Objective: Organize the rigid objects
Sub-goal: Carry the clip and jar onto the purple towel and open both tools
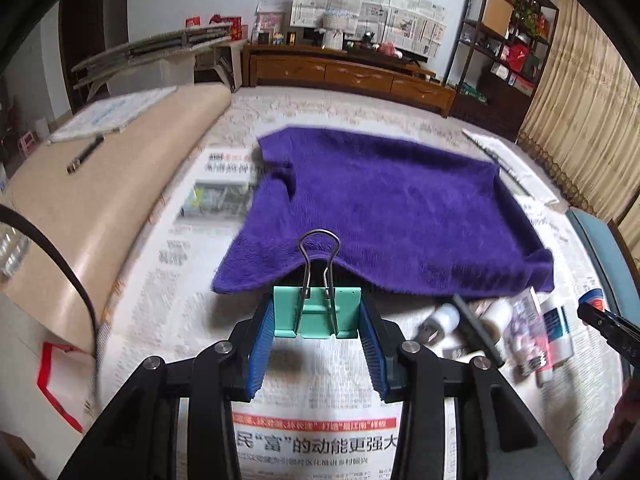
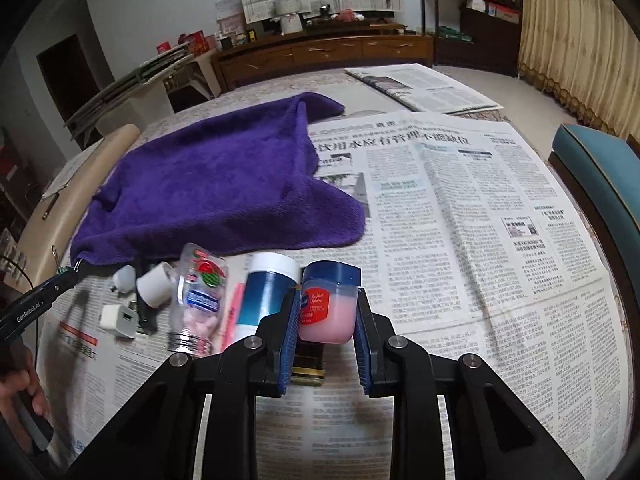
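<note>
My left gripper (image 1: 317, 316) is shut on a mint-green binder clip (image 1: 318, 312), its wire handles pointing toward a purple towel (image 1: 392, 208). My right gripper (image 2: 327, 312) is shut on a small jar of pink jelly with a blue lid (image 2: 328, 306), held above the newspaper. Left of the jar lie a blue tube with a white cap (image 2: 264, 292), a clear bottle of pink tablets (image 2: 198, 300), white charger plugs (image 2: 120, 320) and a white cap (image 2: 156, 284). The left gripper's tip (image 2: 66, 276) shows at the towel's near corner in the right wrist view.
Newspaper sheets (image 2: 460, 240) cover the table. A beige roll (image 1: 100, 200) with a pen (image 1: 85, 155) on it runs along the left. A teal chair seat (image 2: 600, 168) stands at the right. A dark box (image 2: 308, 364) lies under the right gripper.
</note>
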Demonstrator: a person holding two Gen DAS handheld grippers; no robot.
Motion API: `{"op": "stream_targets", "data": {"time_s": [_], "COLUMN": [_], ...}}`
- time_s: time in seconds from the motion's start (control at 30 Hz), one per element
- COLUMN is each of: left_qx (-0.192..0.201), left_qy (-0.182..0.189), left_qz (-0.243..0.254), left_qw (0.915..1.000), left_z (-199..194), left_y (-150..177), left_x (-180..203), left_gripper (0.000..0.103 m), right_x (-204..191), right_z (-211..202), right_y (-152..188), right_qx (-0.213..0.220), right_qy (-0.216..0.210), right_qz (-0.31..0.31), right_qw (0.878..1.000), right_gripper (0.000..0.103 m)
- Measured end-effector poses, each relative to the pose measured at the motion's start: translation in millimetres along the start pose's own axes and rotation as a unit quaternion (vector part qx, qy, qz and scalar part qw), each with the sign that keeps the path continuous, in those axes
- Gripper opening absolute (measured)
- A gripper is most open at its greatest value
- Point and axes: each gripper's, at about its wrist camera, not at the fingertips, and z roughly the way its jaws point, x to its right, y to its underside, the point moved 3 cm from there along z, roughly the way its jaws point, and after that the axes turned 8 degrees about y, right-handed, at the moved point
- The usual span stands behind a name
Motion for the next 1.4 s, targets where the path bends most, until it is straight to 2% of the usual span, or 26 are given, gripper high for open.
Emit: {"op": "stream_targets", "data": {"time_s": [0.27, 0.47, 0.63, 0.83, 0.97, 1.1, 1.4], "left_qx": [0.017, 0.029, 0.039, 0.034, 0.024, 0.003, -0.062], "left_qy": [0.011, 0.026, 0.017, 0.031, 0.052, 0.074, 0.058], "left_qz": [0.006, 0.002, 0.019, 0.026, 0.027, 0.016, 0.023], "left_qw": [0.9998, 0.9992, 0.9989, 0.9986, 0.998, 0.9971, 0.9961], "left_z": [-13.6, -34.0, -39.2, -6.7, 30.4, 67.5, 148.4], "left_y": [-42.0, -52.5, -66.4, -94.2, -118.8, -129.8, -136.1], "left_x": [2.8, 3.4, 7.6, 14.0, 19.9, 23.4, 26.1], "left_gripper": [0.039, 0.039, 0.039, 0.039, 0.039, 0.039, 0.039], "right_x": [-31.8, -57.8, -78.6, -96.2, -101.6, -108.3, -129.9], "right_z": [-12.9, -6.4, 2.0, 21.8, 43.8, 72.0, 136.6], "right_y": [-43.9, -81.9, -104.7, -127.9, -145.1, -158.1, -167.2], "right_qx": [0.029, 0.038, 0.042, 0.037, 0.027, 0.005, -0.031], "right_qy": [-0.028, -0.056, -0.07, -0.082, -0.082, -0.093, -0.063], "right_qz": [-0.015, -0.023, -0.035, -0.044, -0.049, -0.049, -0.093], "right_qw": [0.999, 0.997, 0.996, 0.995, 0.995, 0.994, 0.993], "right_gripper": [0.026, 0.026, 0.026, 0.026, 0.026, 0.026, 0.026]}}
